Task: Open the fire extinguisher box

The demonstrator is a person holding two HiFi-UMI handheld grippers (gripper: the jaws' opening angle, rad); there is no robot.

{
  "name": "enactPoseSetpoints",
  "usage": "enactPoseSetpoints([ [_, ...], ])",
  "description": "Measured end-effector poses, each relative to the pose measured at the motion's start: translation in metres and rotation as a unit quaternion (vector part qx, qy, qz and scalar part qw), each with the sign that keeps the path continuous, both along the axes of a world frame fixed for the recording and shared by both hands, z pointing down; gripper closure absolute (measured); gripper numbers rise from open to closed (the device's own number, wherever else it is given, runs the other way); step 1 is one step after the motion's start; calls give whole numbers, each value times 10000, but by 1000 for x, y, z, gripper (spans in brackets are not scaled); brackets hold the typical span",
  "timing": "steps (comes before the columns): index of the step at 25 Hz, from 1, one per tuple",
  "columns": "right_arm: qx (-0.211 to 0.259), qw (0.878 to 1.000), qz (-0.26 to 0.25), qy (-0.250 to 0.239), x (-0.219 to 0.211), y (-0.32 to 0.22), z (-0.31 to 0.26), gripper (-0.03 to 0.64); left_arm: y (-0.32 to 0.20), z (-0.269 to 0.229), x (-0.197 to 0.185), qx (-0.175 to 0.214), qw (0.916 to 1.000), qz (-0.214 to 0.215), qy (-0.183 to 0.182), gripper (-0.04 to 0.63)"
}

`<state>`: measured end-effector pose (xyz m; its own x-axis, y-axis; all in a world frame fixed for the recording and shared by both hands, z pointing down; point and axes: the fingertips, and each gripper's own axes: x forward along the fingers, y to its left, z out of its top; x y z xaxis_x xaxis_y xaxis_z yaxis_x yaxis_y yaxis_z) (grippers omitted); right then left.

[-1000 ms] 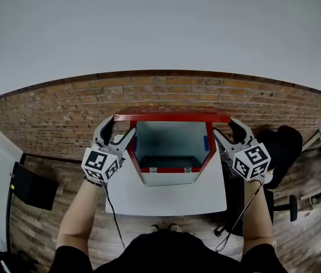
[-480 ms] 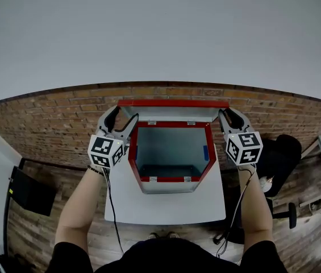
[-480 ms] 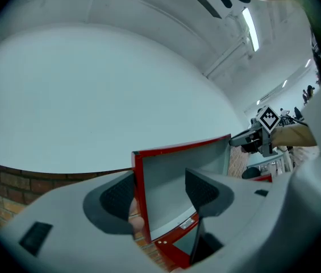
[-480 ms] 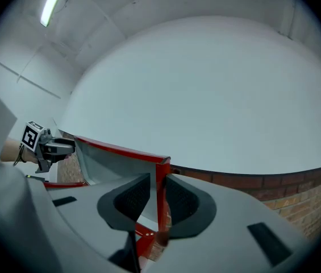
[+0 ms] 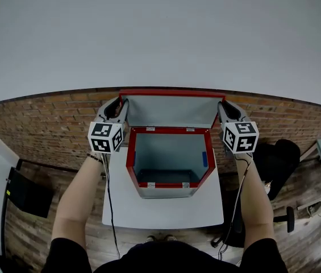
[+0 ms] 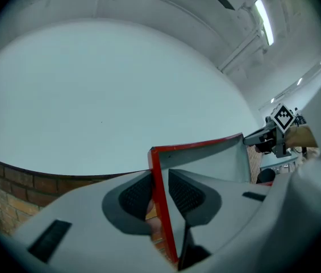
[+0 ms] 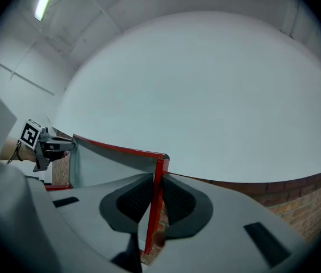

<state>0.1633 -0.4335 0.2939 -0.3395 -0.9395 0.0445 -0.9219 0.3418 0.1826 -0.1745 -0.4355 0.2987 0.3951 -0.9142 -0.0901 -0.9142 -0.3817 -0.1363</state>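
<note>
The lid-raising step is in hand. The left gripper (image 5: 120, 104) and right gripper (image 5: 221, 108) have just been closing their jaws, and each pinches a red side edge of the lid (image 5: 171, 110), which is tilted up. The fire extinguisher box (image 5: 130, 155) sits at the white table (image 5: 166, 208)'s far edge. The lid probably needs swinging further back next. No extinguisher is inside, only a blue patch (image 5: 204, 159) on the right wall.

Jaws of left tongs (image 5: 121, 102), right tongs (image 5: 222, 106) closed onto lid (image 5: 171, 111) side edges; lid swung upright.

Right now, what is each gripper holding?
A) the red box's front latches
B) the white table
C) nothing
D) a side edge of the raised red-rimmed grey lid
D: left gripper and right gripper, fingers just closing, each pinch a side of the red-rimmed grey lid.
</note>
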Motion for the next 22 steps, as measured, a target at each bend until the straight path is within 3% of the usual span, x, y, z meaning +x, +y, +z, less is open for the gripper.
enactPoseSetpoints([
  [12,-89,9998,-24,-157,-1,-34,4,552,-32,5,-3,-276,9994,-119,173,477],
  [22,-120,9994,55,-313,0,-50,8,554,-43,8,-3,-398,9991,-94,108,476],
])
